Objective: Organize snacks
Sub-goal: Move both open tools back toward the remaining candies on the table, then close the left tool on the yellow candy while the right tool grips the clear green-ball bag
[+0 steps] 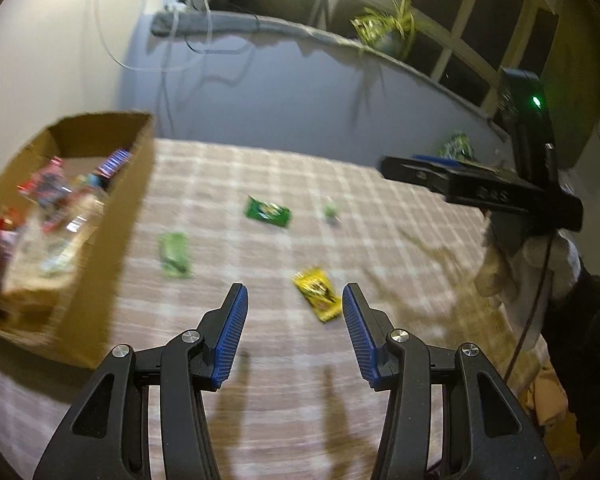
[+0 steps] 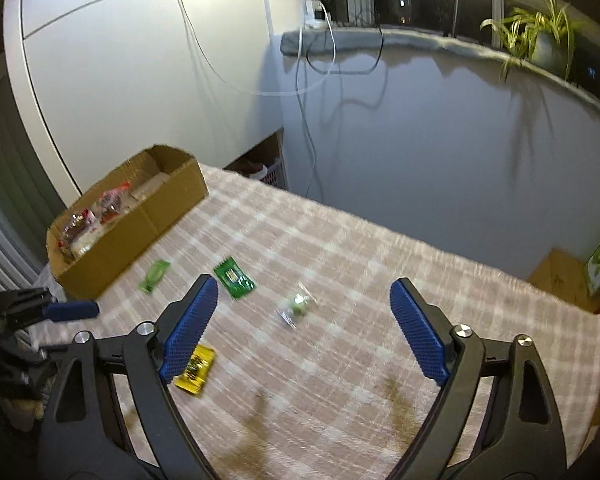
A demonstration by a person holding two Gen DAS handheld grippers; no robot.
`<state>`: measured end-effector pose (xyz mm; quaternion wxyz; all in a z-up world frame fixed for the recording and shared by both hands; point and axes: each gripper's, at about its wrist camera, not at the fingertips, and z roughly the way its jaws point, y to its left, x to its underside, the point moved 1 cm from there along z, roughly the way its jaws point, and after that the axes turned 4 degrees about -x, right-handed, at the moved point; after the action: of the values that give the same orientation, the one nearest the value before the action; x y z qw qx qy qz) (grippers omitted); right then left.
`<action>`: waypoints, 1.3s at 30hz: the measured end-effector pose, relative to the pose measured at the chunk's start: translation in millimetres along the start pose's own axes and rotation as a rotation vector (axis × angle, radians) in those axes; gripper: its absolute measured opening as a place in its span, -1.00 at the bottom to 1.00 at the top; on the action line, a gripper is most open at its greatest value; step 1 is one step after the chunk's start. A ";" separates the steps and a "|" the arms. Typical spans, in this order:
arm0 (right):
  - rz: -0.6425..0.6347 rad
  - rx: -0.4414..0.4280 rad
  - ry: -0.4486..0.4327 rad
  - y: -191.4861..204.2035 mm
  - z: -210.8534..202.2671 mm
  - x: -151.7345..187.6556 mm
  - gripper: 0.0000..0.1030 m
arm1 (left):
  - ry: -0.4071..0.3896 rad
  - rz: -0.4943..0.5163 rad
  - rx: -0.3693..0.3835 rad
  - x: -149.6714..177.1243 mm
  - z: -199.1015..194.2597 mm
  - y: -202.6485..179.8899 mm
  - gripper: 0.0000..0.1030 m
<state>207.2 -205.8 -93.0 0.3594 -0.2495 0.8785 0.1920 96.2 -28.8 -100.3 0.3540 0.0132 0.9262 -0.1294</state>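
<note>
- Left gripper [image 1: 295, 300]: jaws parted, nothing held, above checked tablecloth [image 1: 380, 216].
- Right gripper [image 2: 303, 292]: jaws spread wide, nothing held.
- Cardboard box [image 1: 112, 216]: table's left, snacks inside.
- Loose on cloth: yellow packet [image 1: 318, 294], dark green packet [image 1: 267, 211], light green packet [image 1: 174, 255], small clear-wrapped sweet [image 2: 297, 307].

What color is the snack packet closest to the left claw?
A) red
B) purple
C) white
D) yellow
D: in the left wrist view, the yellow packet lies on the checked cloth just ahead of the open left claw, near its right fingertip, while the green packets lie farther off.
</note>
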 end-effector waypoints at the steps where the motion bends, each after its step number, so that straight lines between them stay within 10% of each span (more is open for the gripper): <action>1: 0.002 -0.010 0.012 -1.5 4.7 3.3 0.56 | 0.019 0.003 0.011 2.1 7.5 -5.7 -0.07; 39: -0.050 -0.027 0.160 5.1 92.8 21.4 -0.08 | 0.107 0.098 -0.081 7.5 69.0 -38.0 -0.52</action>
<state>240.8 -160.2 -169.8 0.2896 -0.2909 0.8951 0.1743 131.2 -83.2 -145.9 0.3102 0.0510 0.9465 -0.0733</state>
